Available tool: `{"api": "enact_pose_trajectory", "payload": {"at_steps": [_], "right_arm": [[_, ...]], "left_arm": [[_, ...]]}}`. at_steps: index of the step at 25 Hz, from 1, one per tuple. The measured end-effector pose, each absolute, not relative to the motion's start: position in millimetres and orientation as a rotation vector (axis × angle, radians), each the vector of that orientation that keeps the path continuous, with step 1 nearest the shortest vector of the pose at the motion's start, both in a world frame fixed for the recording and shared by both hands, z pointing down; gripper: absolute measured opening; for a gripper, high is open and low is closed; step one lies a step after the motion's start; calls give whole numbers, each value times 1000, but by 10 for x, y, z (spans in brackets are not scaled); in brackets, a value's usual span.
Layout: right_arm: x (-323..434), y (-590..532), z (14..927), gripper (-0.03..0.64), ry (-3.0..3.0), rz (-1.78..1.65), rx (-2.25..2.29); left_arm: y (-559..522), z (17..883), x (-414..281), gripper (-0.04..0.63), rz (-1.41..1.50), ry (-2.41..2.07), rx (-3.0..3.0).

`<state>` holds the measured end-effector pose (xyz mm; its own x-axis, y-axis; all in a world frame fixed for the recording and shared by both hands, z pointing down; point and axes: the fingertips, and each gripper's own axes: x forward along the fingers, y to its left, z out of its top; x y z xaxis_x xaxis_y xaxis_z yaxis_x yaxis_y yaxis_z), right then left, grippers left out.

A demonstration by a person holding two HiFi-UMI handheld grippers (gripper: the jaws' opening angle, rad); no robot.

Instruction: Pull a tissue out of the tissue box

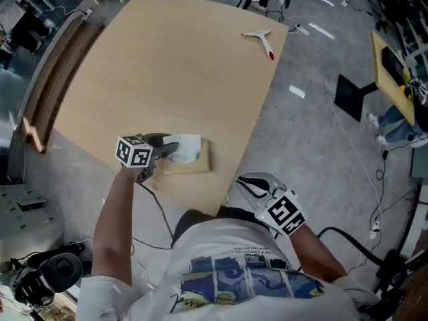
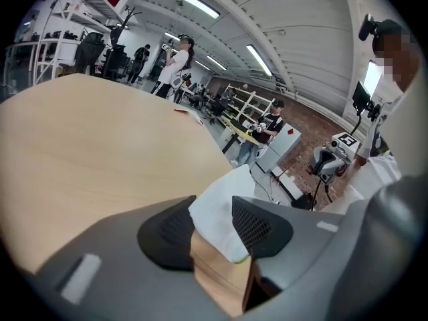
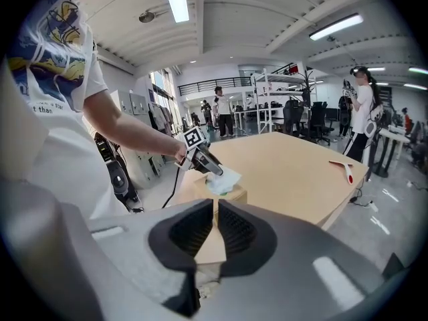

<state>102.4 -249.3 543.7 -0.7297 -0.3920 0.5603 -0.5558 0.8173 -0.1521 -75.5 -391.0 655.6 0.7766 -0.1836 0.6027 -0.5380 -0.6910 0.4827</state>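
Observation:
A tan tissue box [image 1: 195, 164] sits near the table's front edge, with a white tissue [image 1: 190, 146] standing out of its top. My left gripper [image 1: 178, 148] reaches over the box from the left. In the left gripper view the tissue [image 2: 222, 196] stands between the two pads of that gripper [image 2: 214, 214], which are still apart, and the box [image 2: 217, 273] lies under them. The right gripper view shows the same: box [image 3: 231, 194], tissue [image 3: 225, 179], left gripper [image 3: 211, 168]. My right gripper [image 1: 246, 181] hangs off the table's front edge, away from the box, and its jaws [image 3: 216, 209] are shut on nothing.
The wide tan table [image 1: 167, 65] bears a white scraper with a red handle tip [image 1: 262, 40] at its far right corner. A wooden rail [image 1: 53, 85] runs along the left side. Cables and stands lie on the floor to the right. People stand in the background.

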Motion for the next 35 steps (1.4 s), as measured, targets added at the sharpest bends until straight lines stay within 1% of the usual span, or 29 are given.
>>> {"api": "enact_pose_trajectory", "payload": {"at_steps": [5, 7, 9, 11, 35], "right_arm": [[987, -2510, 5452, 15, -2484, 420, 681], [968, -2513, 5446, 15, -2487, 418, 678], [948, -2506, 5442, 15, -2489, 413, 674], [923, -2492, 5440, 15, -2492, 409, 671], [579, -2059, 5283, 15, -2489, 353, 683]], "left_arm": [[-3896, 6518, -752, 104, 722, -550, 2337], [-3893, 6486, -764, 51, 720, -564, 2350], [-3879, 6448, -768, 23, 721, -573, 2365], [-3855, 6413, -768, 9, 730, -580, 2383], [-3420, 5838, -741, 8, 749, -706, 2628]]}}
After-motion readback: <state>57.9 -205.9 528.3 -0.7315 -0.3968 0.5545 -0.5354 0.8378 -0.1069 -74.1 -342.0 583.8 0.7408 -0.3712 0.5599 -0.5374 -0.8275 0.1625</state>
